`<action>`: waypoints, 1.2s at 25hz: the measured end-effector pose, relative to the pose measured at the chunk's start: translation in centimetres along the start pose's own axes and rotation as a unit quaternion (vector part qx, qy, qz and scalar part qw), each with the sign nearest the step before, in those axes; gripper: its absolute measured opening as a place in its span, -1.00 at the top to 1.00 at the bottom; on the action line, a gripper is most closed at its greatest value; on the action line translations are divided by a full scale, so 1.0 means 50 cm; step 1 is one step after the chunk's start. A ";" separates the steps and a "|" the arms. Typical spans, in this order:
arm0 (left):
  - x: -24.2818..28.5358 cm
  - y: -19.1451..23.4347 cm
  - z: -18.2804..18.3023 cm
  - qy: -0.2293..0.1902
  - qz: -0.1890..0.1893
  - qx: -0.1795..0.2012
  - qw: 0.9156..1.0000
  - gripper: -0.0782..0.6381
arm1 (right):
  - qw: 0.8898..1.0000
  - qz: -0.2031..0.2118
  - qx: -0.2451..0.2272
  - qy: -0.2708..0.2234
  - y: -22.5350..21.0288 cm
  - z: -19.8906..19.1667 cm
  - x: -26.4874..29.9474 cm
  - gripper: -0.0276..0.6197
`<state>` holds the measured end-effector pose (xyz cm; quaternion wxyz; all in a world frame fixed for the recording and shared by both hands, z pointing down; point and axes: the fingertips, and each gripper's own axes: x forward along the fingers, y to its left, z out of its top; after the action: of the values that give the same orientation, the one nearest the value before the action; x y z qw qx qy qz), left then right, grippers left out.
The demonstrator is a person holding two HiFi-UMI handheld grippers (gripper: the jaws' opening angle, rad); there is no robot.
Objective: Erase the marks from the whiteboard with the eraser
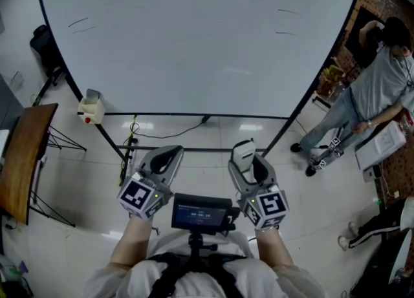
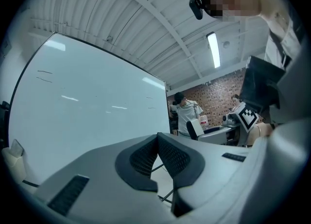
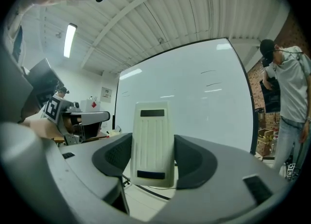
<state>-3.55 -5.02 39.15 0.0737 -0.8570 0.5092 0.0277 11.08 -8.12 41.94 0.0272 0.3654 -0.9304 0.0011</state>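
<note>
right gripper (image 1: 251, 169): jaws clamped on the flanks of the eraser (image 3: 152, 145), which stands upright between them, its top above the jaw tips and its ribbed pale back with two dark strips towards the camera; it is held short of the whiteboard (image 1: 194, 38), not touching it.
left gripper (image 2: 157, 145): jaws together at the tips, nothing between them, pointed at the whiteboard's left half.
screen (image 1: 200, 212): small and dark, on a mount between the two grippers, on the near side of the whiteboard.
whiteboard edges: thin black frame; the bottom edge runs level just beyond the gripper tips in the head view.
left marks (image 1: 81, 25): two short dark strokes near the whiteboard's upper left edge.
right marks (image 1: 284, 22): two short dark strokes near its upper right edge, with a broad white span between the two pairs.
floor (image 1: 194, 136): a pale tiled strip below the bottom edge, crossed by the stand's black bar and a cable (image 1: 171, 127).
cream box (image 1: 90, 108): at the whiteboard's lower left corner.
wooden table (image 1: 26, 161): left of that corner, well apart.
person (image 1: 378, 93): standing past the whiteboard's right edge.
</note>
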 end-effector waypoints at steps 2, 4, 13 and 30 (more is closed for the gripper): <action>-0.002 0.009 0.000 -0.001 -0.001 0.000 1.000 0.77 | 1.000 -0.002 0.003 0.004 0.004 -0.003 0.008 0.11; -0.005 0.018 -0.004 0.001 0.000 -0.005 1.000 0.77 | 1.000 -0.008 0.011 0.009 0.006 -0.009 0.012 0.11; 0.008 0.027 -0.030 0.012 -0.015 -0.018 1.000 0.77 | 0.999 -0.005 0.024 0.032 0.009 -0.035 0.025 0.11; 0.005 0.032 -0.039 0.016 -0.051 -0.033 0.998 0.77 | 0.998 -0.012 0.018 0.052 0.020 -0.046 0.042 0.11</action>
<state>-4.88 -6.30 40.90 0.0387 -0.8840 0.4650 0.0273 8.98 -8.75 44.37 0.0691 0.3760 -0.9233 0.0371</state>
